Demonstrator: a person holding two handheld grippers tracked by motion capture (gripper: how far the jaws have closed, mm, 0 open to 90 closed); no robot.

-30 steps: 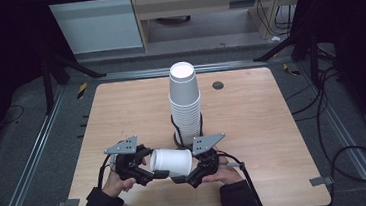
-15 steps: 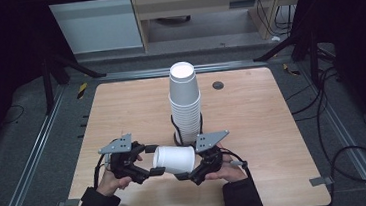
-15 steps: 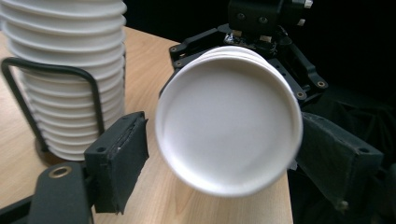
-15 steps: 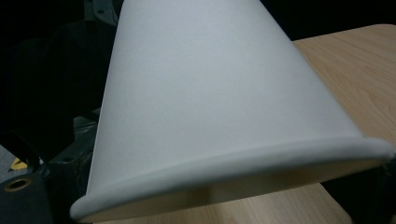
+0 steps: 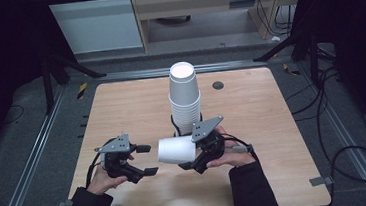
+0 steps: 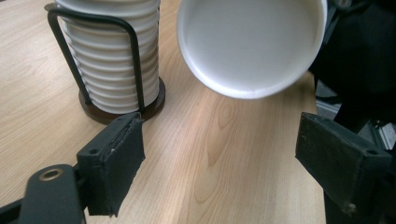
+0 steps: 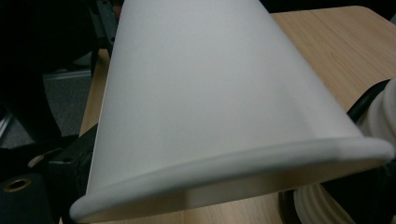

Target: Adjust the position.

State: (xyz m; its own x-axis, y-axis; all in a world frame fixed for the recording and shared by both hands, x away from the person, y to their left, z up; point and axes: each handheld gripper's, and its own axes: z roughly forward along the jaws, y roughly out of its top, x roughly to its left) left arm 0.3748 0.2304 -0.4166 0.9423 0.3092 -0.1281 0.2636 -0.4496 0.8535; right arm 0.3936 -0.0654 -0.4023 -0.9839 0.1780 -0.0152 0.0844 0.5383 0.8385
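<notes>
A white paper cup (image 5: 176, 150) lies sideways in the air over the table's front. My right gripper (image 5: 201, 151) is shut on its rim end, and the cup's wall (image 7: 210, 93) narrows away from that camera. The cup's round base (image 6: 250, 44) faces my left gripper (image 5: 147, 160), which stands open a short way to the left, apart from the cup. Its two pads (image 6: 114, 163) have nothing between them. Behind, a tall stack of white cups (image 5: 184, 95) stands upside down in a black wire holder (image 6: 135, 60).
The wooden table (image 5: 277, 175) has a small black round cap (image 5: 218, 85) at the back right. Metal rails (image 5: 35, 156) run along both sides. Cables (image 5: 356, 158) lie on the floor to the right.
My left gripper has come away from the cup's base and drawn back to the left. The cup stays in my right gripper, a little higher than before.
</notes>
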